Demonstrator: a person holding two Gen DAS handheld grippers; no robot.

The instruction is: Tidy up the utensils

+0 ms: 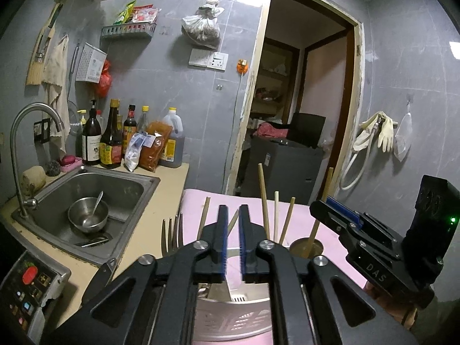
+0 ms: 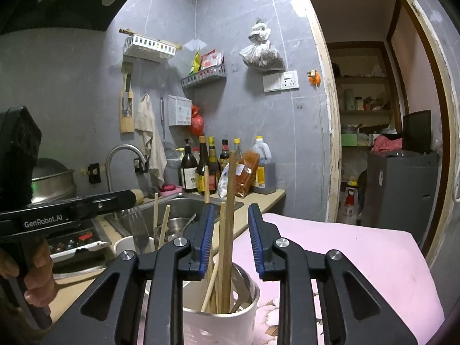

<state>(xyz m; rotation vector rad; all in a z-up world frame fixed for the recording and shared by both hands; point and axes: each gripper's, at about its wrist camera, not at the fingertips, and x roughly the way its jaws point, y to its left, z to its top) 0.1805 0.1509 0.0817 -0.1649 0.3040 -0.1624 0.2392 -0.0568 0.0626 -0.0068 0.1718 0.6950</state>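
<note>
Both grippers hover over the utensil holders.
Right gripper point(image 2: 231, 231) released around upright chopsticks point(image 2: 229, 230) at lower centre — left gripper point(image 1: 232, 235) parted, grasping nothing.

Wooden chopsticks point(image 2: 228, 230) are seen standing upright, slightly fanned, in a white cylindrical utensil holder point(image 2: 221, 325) w/ a metal-lined rim, set on a pink mat point(image 2: 359, 258). A metal ladle or spoon point(image 2: 244, 284) is leaned inside the same holder, right of the sticks. Left of that holder, a 2nd white holder point(image 2: 126, 244) is shown w/ two more chopsticks point(image 2: 161, 224) and a metal fork point(image 2: 139, 230), tines up. In the left wrist view, fork tines point(image 1: 172, 230) are seen left of the chopsticks point(image 1: 264, 201), near the mat's left edge.
</note>
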